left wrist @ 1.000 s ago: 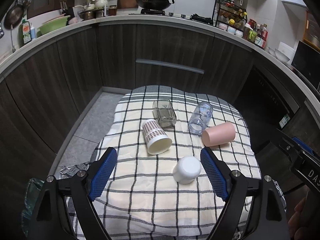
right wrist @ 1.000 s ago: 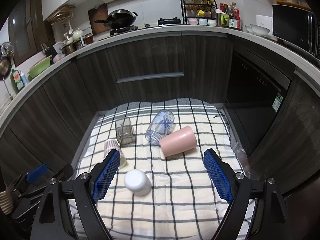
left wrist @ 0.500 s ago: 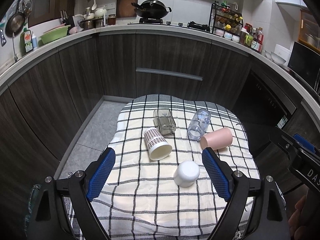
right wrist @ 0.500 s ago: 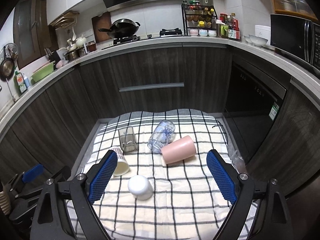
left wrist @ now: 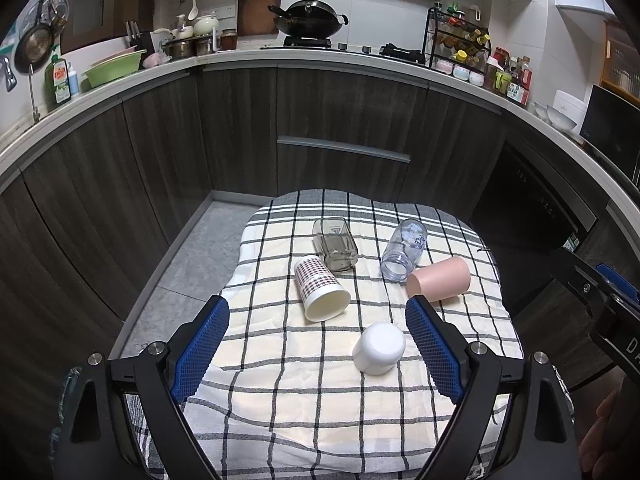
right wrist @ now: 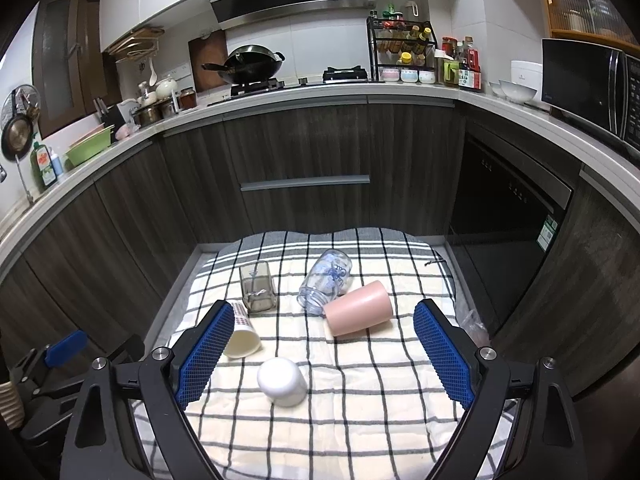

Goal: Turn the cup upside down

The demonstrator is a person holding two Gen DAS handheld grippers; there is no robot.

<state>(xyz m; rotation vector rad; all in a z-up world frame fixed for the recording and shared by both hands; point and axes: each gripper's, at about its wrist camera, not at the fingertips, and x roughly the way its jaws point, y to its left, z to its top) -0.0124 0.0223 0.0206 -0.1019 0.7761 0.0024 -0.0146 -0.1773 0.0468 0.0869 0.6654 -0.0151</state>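
Note:
Several cups are on a checked cloth (left wrist: 312,392) on a low table. A white cup (left wrist: 378,348) (right wrist: 282,381) stands upside down at the front. A patterned paper cup (left wrist: 321,288) (right wrist: 242,334), a smoky square glass (left wrist: 335,243) (right wrist: 258,288), a clear printed glass (left wrist: 404,250) (right wrist: 326,282) and a pink cup (left wrist: 438,279) (right wrist: 357,313) lie on their sides. My left gripper (left wrist: 316,340) is open and empty above the cloth's front. My right gripper (right wrist: 324,340) is open and empty, also held above the front.
Dark kitchen cabinets (left wrist: 340,120) with a drawer handle (right wrist: 304,182) curve behind the table. A dishwasher front (right wrist: 508,216) stands to the right. Grey floor (left wrist: 176,280) shows left of the table. The other gripper appears at the right edge (left wrist: 600,292) and at the left edge (right wrist: 60,350).
Both grippers have drawn back and risen, so the table and cups look smaller and more of the kitchen shows. The cups have not moved. Both jaws stay open.

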